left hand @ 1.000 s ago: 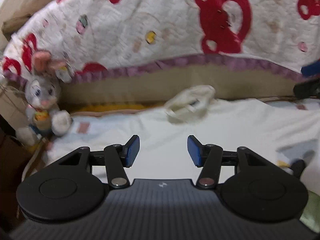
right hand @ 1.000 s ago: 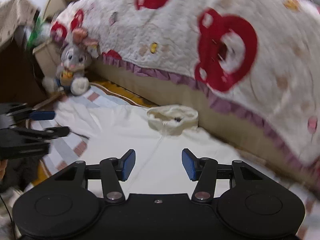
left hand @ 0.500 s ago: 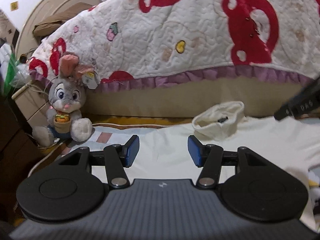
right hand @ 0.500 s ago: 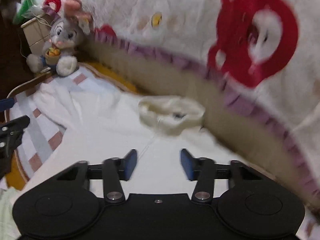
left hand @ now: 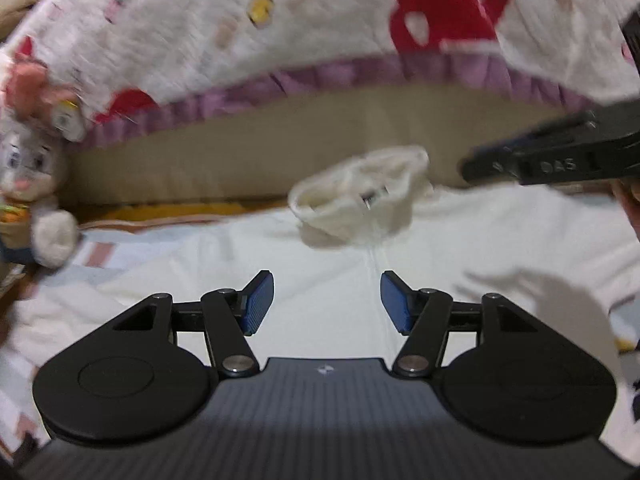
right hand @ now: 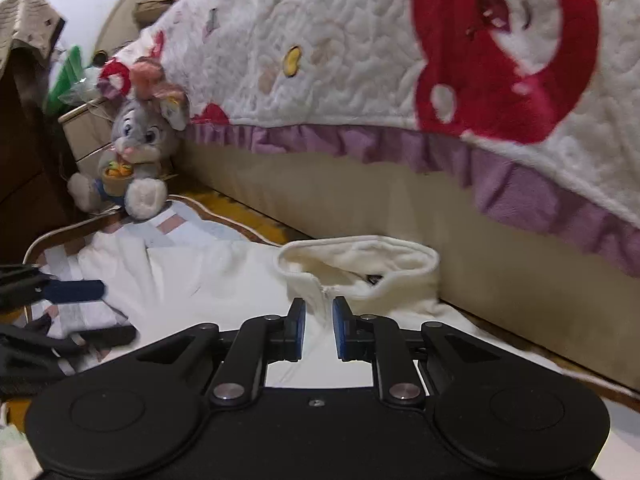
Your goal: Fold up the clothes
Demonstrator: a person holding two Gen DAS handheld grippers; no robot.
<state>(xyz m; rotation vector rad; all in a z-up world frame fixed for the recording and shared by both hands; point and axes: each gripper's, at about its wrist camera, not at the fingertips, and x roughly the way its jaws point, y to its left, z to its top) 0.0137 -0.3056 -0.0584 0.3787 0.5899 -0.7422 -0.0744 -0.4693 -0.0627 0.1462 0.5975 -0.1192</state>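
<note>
A white garment (left hand: 480, 240) lies spread flat on the floor mat, its cream fleece collar (left hand: 356, 204) standing up at the far end. My left gripper (left hand: 326, 284) hovers low over the garment's middle. Its jaws are opening and hold nothing. My right gripper (right hand: 318, 308) sits at the garment's front just below the collar (right hand: 360, 256). Its jaws stand close together and are easing apart slightly, with a ridge of cloth at the zipper pinched between the pads. The right gripper (left hand: 540, 166) also shows at the right edge of the left wrist view.
Behind the collar runs the beige bed side (right hand: 400, 208), overhung by a white quilt (right hand: 360, 60) with red bears. A grey plush rabbit (right hand: 140, 152) sits at the far left beside a nightstand (right hand: 84, 128). The striped mat (left hand: 96, 252) shows left of the garment.
Both grippers have dropped toward the garment, and the collar now lies closer to both. The right jaws have closed to a narrow gap at the collar front. The left jaws have widened a little.
</note>
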